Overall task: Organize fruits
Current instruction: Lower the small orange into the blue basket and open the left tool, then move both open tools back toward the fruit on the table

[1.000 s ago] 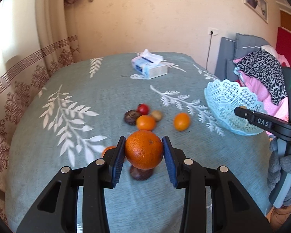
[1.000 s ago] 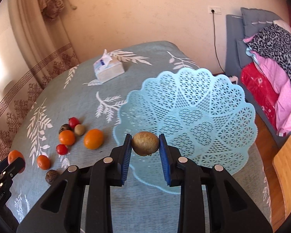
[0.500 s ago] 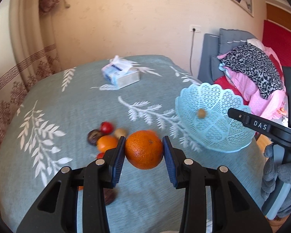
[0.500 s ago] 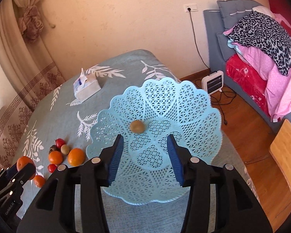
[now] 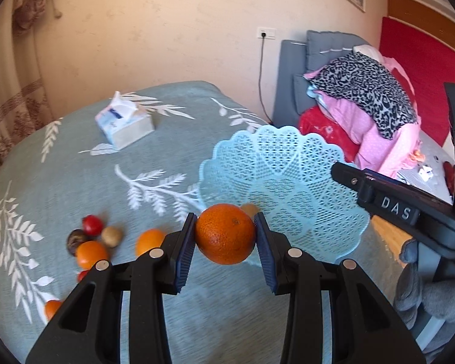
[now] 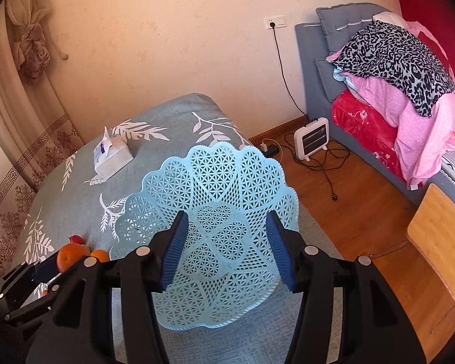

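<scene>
Orange (image 5: 225,233) between left jaws

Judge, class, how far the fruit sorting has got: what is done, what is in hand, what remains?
Done: one small brown fruit seems to lie in the blue basket. In hand: the left claw grips a large orange near the basket; the right claw is open above it. Left: the loose fruits on the bedspread.

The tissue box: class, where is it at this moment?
In the left wrist view, the tissue box sits on the far left part of the table, beyond the loose fruits and left of the blue basket.
</scene>
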